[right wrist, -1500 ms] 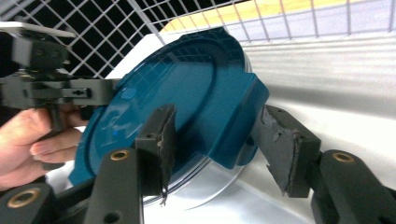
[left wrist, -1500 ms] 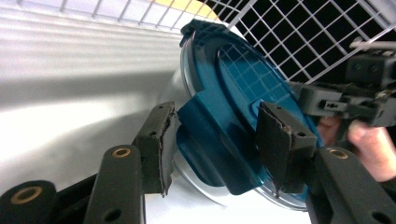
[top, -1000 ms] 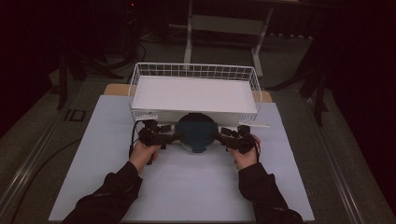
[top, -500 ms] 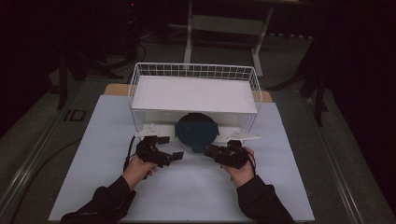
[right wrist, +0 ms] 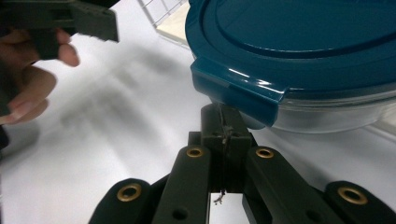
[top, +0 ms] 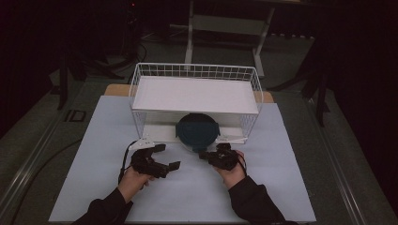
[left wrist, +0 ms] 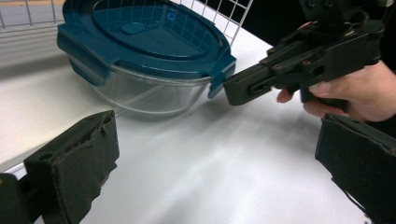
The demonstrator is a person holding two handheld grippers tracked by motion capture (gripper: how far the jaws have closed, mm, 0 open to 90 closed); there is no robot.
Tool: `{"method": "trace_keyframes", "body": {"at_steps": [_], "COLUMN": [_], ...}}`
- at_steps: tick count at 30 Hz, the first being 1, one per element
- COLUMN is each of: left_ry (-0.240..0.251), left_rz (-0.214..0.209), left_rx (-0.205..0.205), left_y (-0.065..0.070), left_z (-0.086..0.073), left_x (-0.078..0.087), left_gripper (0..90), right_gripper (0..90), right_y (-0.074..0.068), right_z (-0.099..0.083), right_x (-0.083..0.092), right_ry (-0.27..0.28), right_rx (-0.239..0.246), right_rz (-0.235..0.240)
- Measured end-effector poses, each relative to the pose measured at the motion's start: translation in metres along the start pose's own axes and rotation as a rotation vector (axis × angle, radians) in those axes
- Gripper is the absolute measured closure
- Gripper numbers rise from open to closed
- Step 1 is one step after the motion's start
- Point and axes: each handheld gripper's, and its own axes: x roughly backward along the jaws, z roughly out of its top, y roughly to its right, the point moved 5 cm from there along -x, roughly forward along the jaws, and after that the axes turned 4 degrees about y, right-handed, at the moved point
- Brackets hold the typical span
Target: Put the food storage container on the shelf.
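Container: half hidden under the wire basket, its far side probably on the desk.
My left gripper: jaws spread, released.
My right gripper: clenched empty, just short of the lid's tab.

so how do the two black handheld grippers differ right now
The left black handheld gripper has its jaws spread wide with nothing between them; the right black handheld gripper has its jaws pressed together, empty. The left sits farther from the round glass container with the blue lid; the right's tip is close to its lid clip. Both rest low over the white table.
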Motion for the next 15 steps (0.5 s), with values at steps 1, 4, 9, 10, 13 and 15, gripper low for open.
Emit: {"method": "trace_keyframes", "body": {"at_steps": [1,4,9,10,13,15], "left_ry": [0.007,0.024,0.035,0.037,0.039,0.038], "left_rz": [0.002,0.006,0.013,0.011,0.009,0.009], "left_rx": [-0.001,0.003,-0.011,-0.012,-0.019,-0.019], "left_y": [0.000,0.000,0.000,0.001,0.001,0.002], "left_z": [0.000,0.001,0.001,0.001,0.001,0.000], "left_x": [0.000,0.001,0.001,0.001,0.001,0.001], "left_gripper": [0.0,0.0,0.0,0.0,0.0,0.0], "right_gripper": [90.0,90.0,90.0,90.0,90.0,90.0], "right_y": [0.001,0.004,0.010,0.012,0.015,0.018], "right_z": [0.001,0.003,0.007,0.009,0.013,0.017], "right_x": [-0.002,-0.007,-0.015,-0.017,-0.020,-0.023], "right_ry": [-0.001,-0.003,-0.001,0.001,0.002,0.005], "right_rx": [-0.001,-0.006,-0.017,-0.014,-0.009,-0.019], "right_rz": [-0.003,-0.013,-0.020,-0.026,-0.039,-0.039]}}
